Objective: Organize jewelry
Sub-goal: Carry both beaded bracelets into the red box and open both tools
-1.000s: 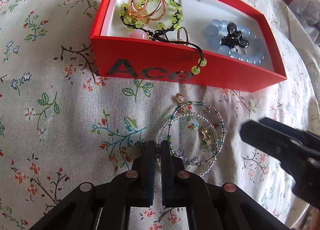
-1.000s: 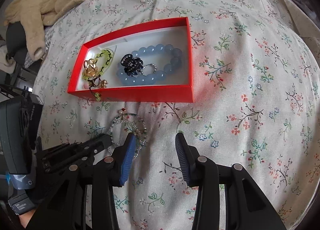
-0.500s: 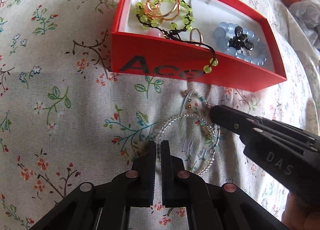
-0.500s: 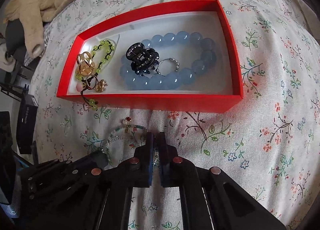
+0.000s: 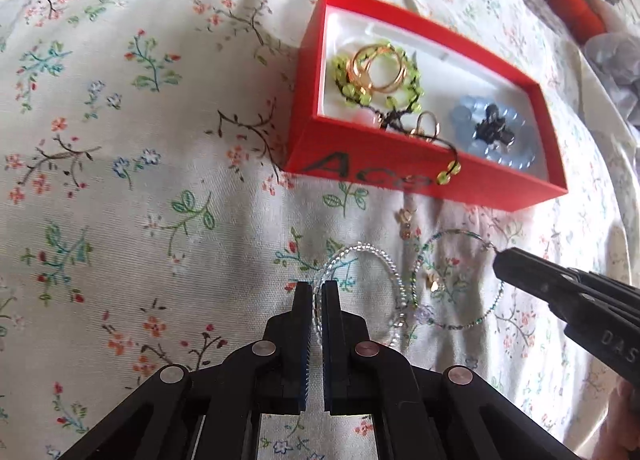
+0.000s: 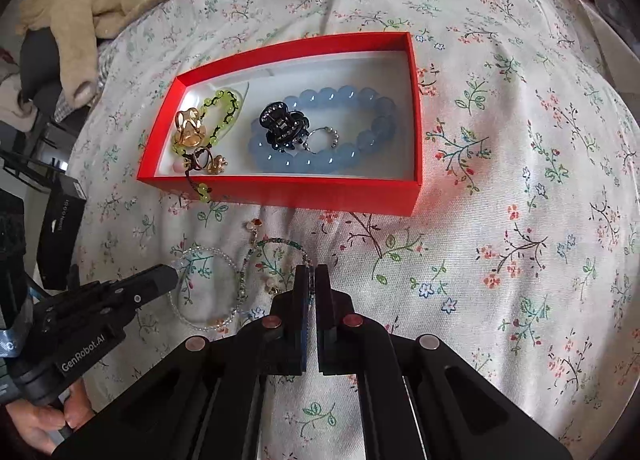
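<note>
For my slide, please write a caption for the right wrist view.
Right tongs pinch the green bead bracelet beside the clear bracelet, below the red box.

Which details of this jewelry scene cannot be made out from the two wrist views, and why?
- Lettering on the red box: left wrist view, blurred, partly covered by the green bead cord.
- Small charm below the box: too small in both views.
- Person's hand: right wrist view, cut off by the edge.

"Ace" on red box (image 5: 360, 175) front, "DAS" on right tongs (image 5: 498, 260), "GenRobot.AI" on left tongs (image 6: 170, 274)
</note>
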A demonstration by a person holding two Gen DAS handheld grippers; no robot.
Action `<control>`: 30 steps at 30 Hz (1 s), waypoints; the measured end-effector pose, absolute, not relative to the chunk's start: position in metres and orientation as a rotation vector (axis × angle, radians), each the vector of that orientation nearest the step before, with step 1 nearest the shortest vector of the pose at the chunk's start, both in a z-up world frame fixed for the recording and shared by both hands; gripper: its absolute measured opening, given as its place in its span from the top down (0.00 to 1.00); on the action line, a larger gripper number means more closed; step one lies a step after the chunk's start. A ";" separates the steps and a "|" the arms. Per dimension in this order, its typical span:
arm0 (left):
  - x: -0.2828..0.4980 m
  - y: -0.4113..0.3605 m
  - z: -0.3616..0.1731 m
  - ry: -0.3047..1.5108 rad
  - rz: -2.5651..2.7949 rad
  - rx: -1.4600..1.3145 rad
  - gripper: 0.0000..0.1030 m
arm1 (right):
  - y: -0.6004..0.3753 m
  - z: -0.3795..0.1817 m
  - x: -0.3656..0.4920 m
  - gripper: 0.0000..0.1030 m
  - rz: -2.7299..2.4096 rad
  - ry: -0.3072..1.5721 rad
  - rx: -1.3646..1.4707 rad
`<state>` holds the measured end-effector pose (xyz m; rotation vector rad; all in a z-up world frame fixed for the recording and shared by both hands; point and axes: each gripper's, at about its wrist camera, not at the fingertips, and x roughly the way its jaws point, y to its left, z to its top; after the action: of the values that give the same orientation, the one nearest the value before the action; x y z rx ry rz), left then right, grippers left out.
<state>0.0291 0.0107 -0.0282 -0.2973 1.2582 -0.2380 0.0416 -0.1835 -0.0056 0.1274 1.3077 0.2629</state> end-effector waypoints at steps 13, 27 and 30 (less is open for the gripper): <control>0.009 0.010 0.017 1.132 -0.276 -0.273 1.00 | -0.184 0.044 0.016 0.98 0.349 1.192 0.131; 0.023 0.003 0.067 0.922 -0.290 -0.322 1.00 | -0.194 0.087 0.014 0.98 0.342 1.058 0.157; 0.032 0.003 0.069 0.897 -0.303 -0.366 1.00 | -0.198 0.094 0.018 0.98 0.338 1.035 0.191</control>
<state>0.0324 0.0025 0.0690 -0.3658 0.8966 -0.3026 0.0182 -0.1975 0.0939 0.1913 1.0348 0.3381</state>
